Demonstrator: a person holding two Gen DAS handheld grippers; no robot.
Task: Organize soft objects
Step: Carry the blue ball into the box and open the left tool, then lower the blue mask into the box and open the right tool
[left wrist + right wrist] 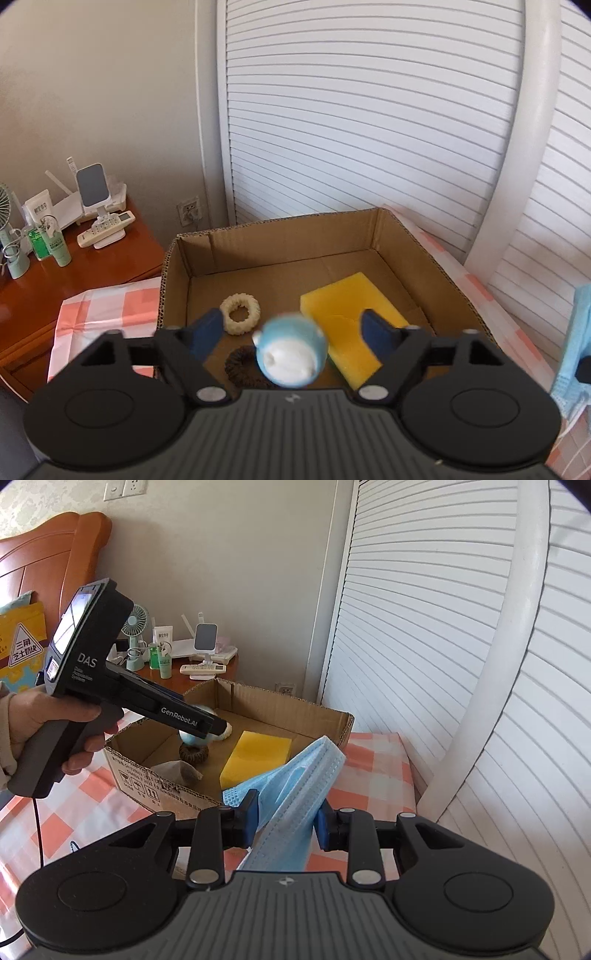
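My left gripper hangs open over the cardboard box. A blurred blue and white plush ball sits between its fingers, and the pads do not touch it. Below lie a cream knobbly ring, a dark scrunchie and a yellow sponge. My right gripper is shut on a light blue face mask, held up in front of the box. In the right wrist view the left gripper partly hides the ball.
The box stands on a pink and white checked cloth. To the left, a wooden nightstand carries a fan, tubes, a remote and a phone stand. White louvred doors and a white post stand close behind. A brown packet lies in the box's near corner.
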